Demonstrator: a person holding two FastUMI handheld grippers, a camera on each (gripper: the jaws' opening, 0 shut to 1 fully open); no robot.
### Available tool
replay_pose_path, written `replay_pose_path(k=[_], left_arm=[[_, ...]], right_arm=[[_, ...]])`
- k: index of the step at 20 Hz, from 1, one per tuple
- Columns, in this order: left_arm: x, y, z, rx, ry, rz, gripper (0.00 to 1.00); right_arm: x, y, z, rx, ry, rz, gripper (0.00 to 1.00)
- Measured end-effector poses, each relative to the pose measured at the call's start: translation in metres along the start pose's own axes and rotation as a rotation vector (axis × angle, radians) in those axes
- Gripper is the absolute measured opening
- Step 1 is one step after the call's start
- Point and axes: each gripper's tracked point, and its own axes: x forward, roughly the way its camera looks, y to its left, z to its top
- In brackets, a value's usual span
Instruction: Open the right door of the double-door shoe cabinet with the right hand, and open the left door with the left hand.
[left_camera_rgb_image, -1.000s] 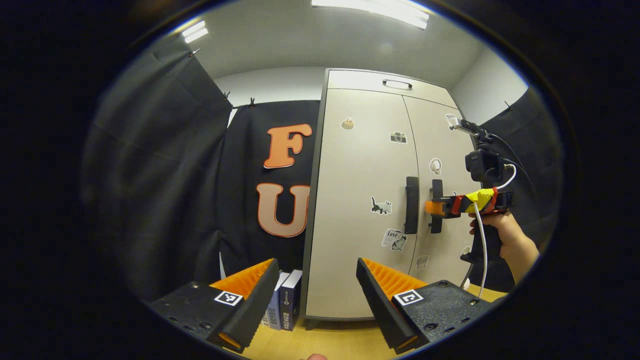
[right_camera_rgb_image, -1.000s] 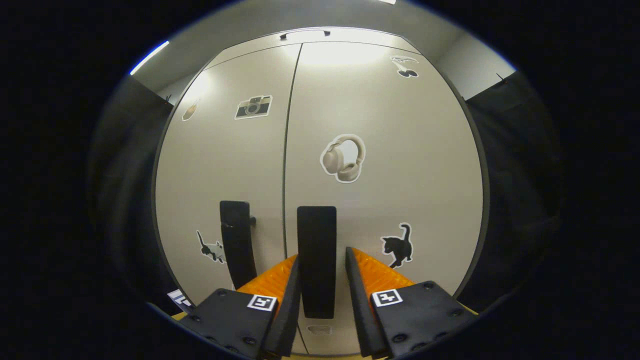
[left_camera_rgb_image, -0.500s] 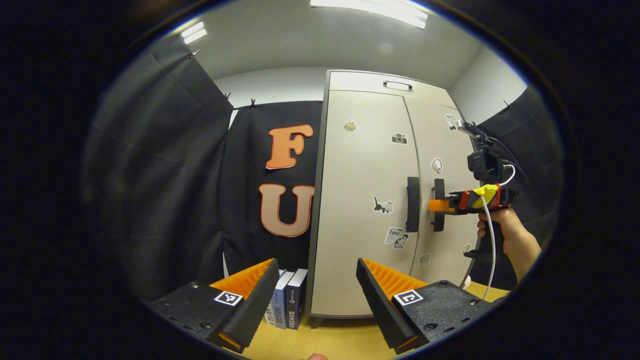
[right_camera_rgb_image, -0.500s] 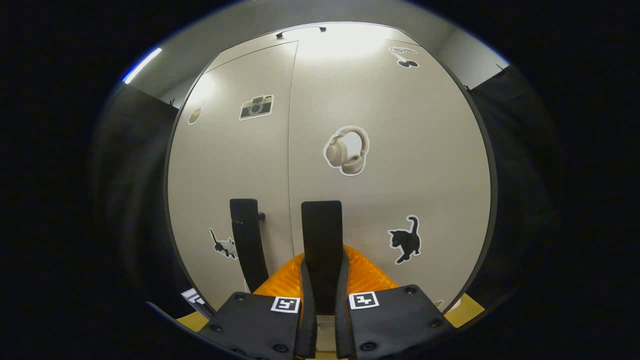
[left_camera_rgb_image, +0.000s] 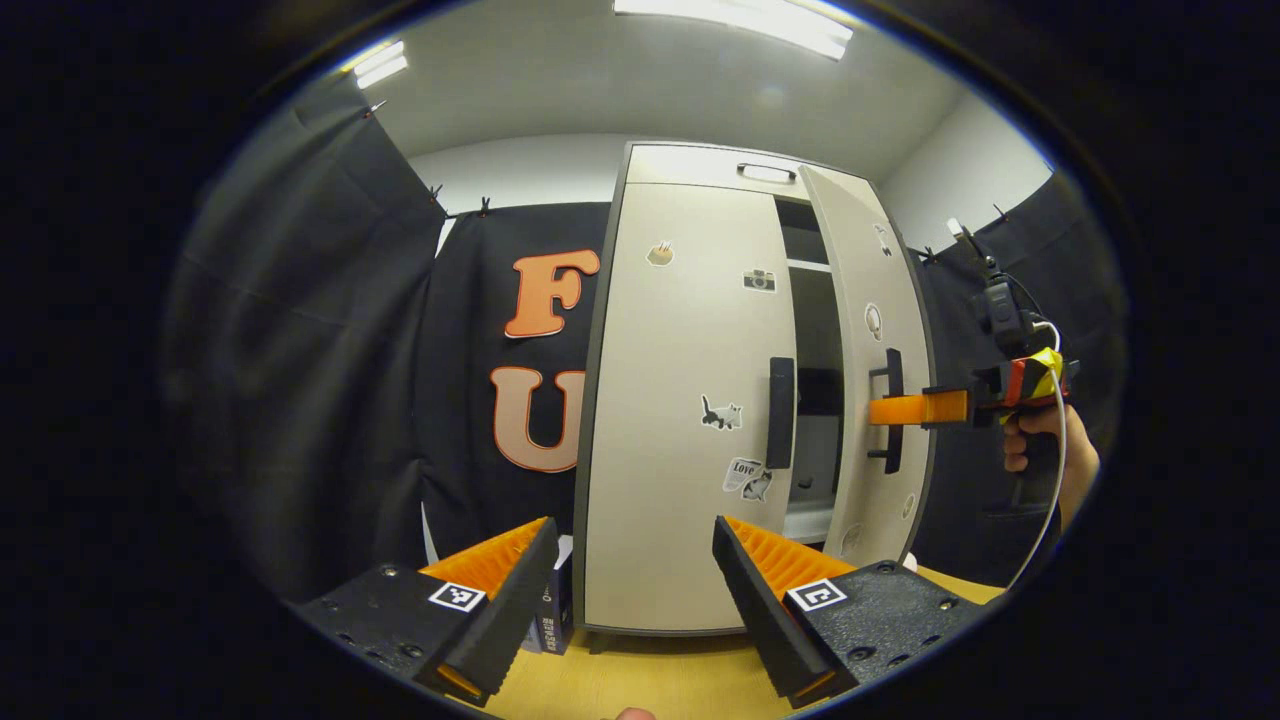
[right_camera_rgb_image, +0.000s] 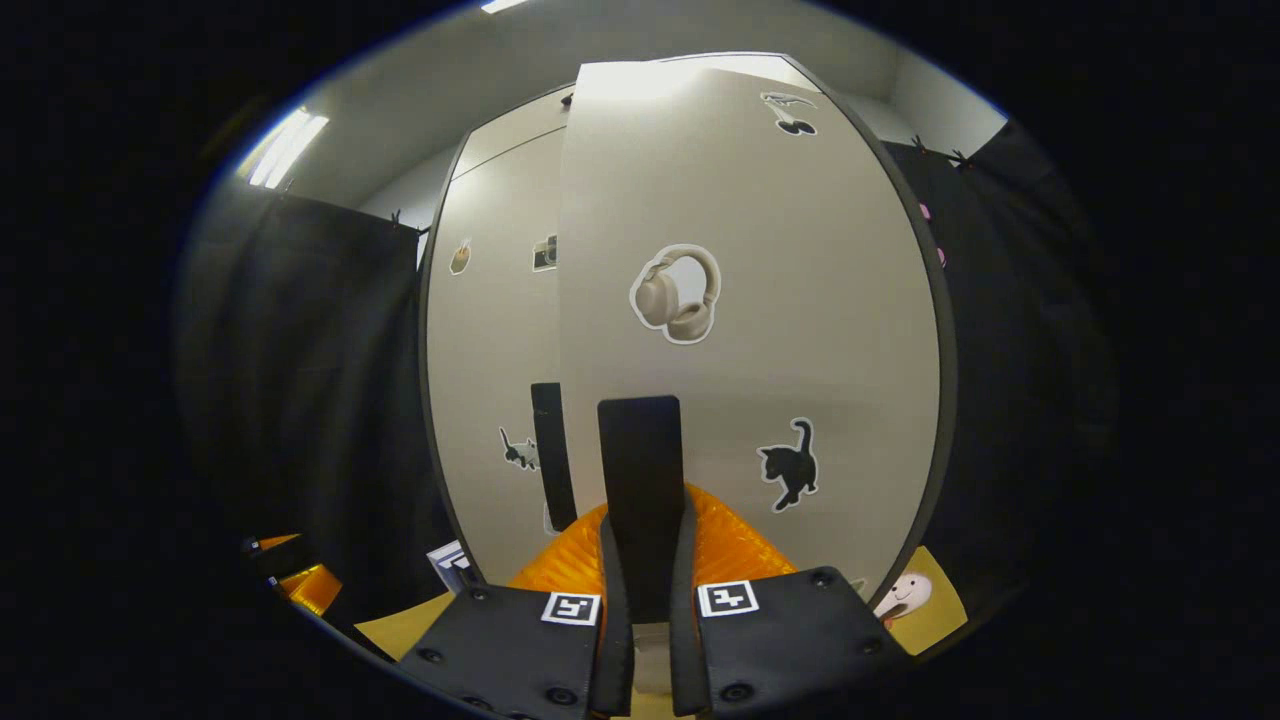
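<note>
The beige double-door shoe cabinet (left_camera_rgb_image: 690, 300) stands ahead in the left gripper view. Its right door (left_camera_rgb_image: 872, 300) hangs ajar, showing dark shelves (left_camera_rgb_image: 815, 400) inside. The left door (left_camera_rgb_image: 680, 420) is closed, its black handle (left_camera_rgb_image: 780, 413) free. My right gripper (right_camera_rgb_image: 645, 515) is shut on the right door's black handle (right_camera_rgb_image: 640, 450). From the side, that right gripper (left_camera_rgb_image: 880, 410) shows on the same handle (left_camera_rgb_image: 893, 400), held by a hand (left_camera_rgb_image: 1030, 445). My left gripper (left_camera_rgb_image: 632, 525) stands open, well short of the left door, holding nothing.
Books (left_camera_rgb_image: 552, 620) stand on the wooden surface (left_camera_rgb_image: 650, 680) at the cabinet's left foot. A top drawer with a handle (left_camera_rgb_image: 765, 172) sits above the doors. Black cloth hangs on both sides. A small cartoon figure (right_camera_rgb_image: 903, 595) lies low beside the open door.
The right gripper closed on the right door's handle, then drew the door outward; it now stands ajar. The left gripper stayed open and shifted only slightly.
</note>
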Motion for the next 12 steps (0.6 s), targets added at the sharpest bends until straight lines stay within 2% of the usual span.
replay_pose_path(k=[6, 11, 12], left_arm=[[-0.005, -0.027, 0.010, -0.040, -0.021, -0.003, 0.95], [-0.002, -0.046, 0.030, -0.066, -0.054, -0.014, 0.92], [-0.003, -0.050, 0.034, -0.067, -0.066, -0.016, 0.94]], right_arm=[[-0.058, -0.024, 0.002, -0.028, 0.015, 0.034, 0.22], [-0.097, -0.057, 0.007, -0.016, 0.009, 0.022, 0.22], [-0.102, -0.062, 0.008, -0.008, 0.007, 0.018, 0.22]])
